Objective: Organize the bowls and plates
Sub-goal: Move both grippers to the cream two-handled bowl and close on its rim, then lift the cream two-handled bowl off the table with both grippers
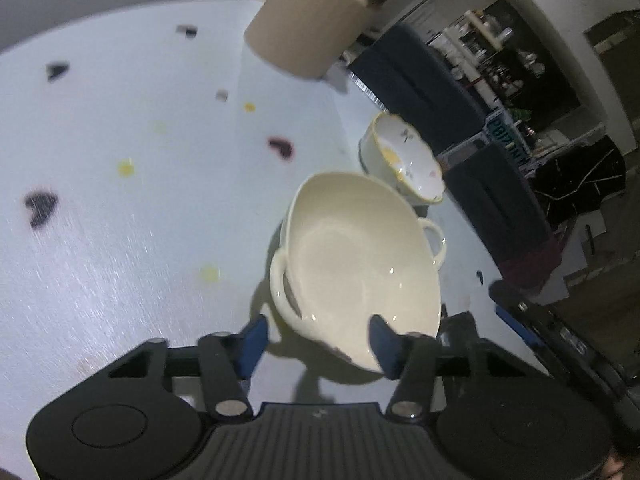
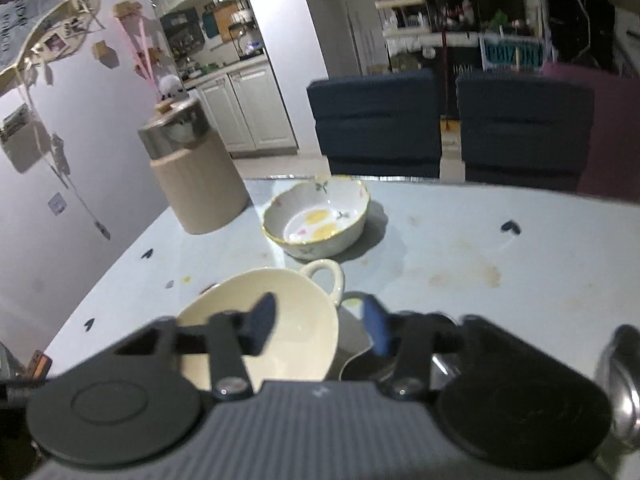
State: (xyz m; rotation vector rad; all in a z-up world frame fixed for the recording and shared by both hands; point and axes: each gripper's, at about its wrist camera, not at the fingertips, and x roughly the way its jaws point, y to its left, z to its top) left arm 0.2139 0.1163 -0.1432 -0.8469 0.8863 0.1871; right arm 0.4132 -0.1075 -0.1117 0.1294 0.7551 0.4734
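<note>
**Both grippers at the cream bowl, fingers apart**

In the left wrist view, the left gripper (image 1: 318, 340) is seen with its blue-padded fingers (image 1: 251, 342) apart; the near rim of the cream two-handled bowl (image 1: 360, 256) lies between them, and one finger overlaps the rim edge, though a firm press on it cannot be told. In the right wrist view, the right gripper (image 2: 320, 330) is likewise seen with its fingers (image 2: 376, 330) apart; one finger is pictured over the bowl's inside and the other beyond its rim, with contact not to be made out through the blur.

The cream bowl (image 2: 272, 320) is seen tilted on the pale table (image 1: 120, 240), which is dotted with small dark hearts and yellow spots. Just beyond it, a flowered bowl (image 2: 316, 220) with a yellow rim is set upright on the table, near but apart. Further back, a beige cylindrical container (image 2: 200, 184) is placed at the table's far corner. Two dark blue chairs (image 2: 376, 124) are drawn up at the far edge.
</note>
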